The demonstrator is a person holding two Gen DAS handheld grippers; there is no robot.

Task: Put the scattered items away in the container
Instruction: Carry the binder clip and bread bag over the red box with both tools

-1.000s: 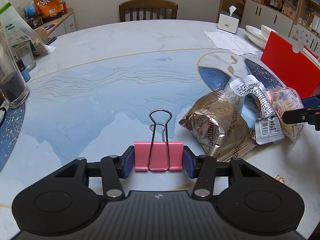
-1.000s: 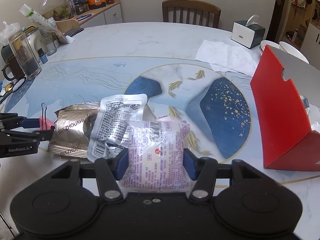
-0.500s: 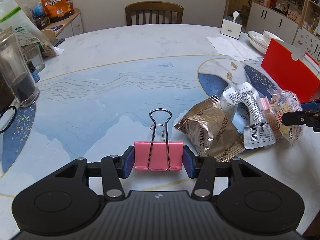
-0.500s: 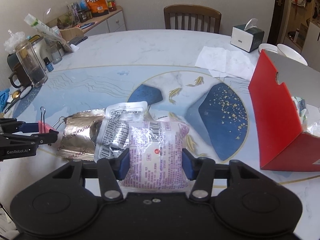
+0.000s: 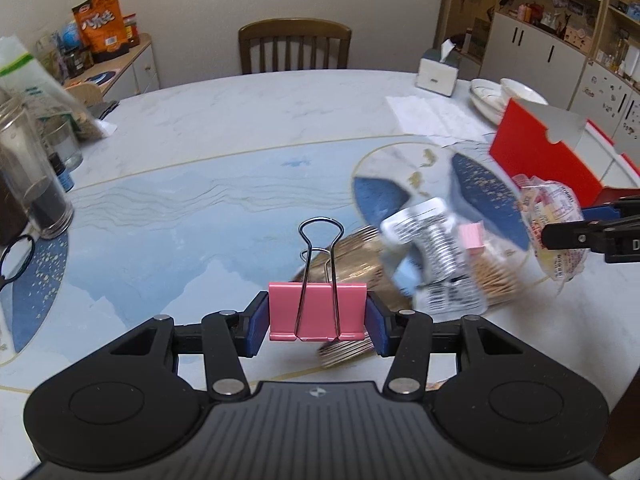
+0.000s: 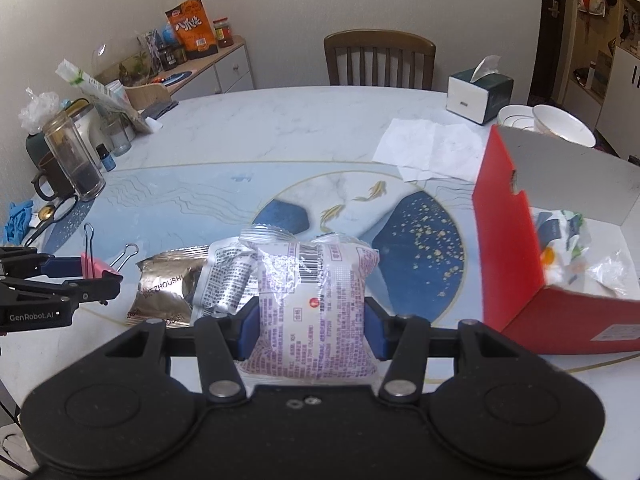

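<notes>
My left gripper [image 5: 317, 326] is shut on a pink binder clip [image 5: 316, 308], held above the table with its wire handles up. It also shows at the left of the right wrist view, where the left gripper [image 6: 100, 276] carries the clip [image 6: 90, 266]. My right gripper [image 6: 311, 326] is shut on a clear snack packet with purple print [image 6: 312, 280], lifted off the table. A gold foil packet [image 6: 164, 284] and a silver printed packet [image 6: 228, 276] lie on the table below. The open red box [image 6: 504, 240] stands to the right.
Crumpled wrappers [image 6: 568, 240] lie inside the red box. A tissue box [image 6: 478, 94], stacked bowls [image 6: 560, 126] and a paper sheet [image 6: 432, 152] sit behind it. A glass jar [image 6: 74, 160], a mug, scissors and bags crowd the table's left side. A chair [image 6: 378, 60] stands at the far edge.
Both grippers have risen with what they hold. The purple-print packet has come up off the pile of packets, and more of the red box's inside shows.
</notes>
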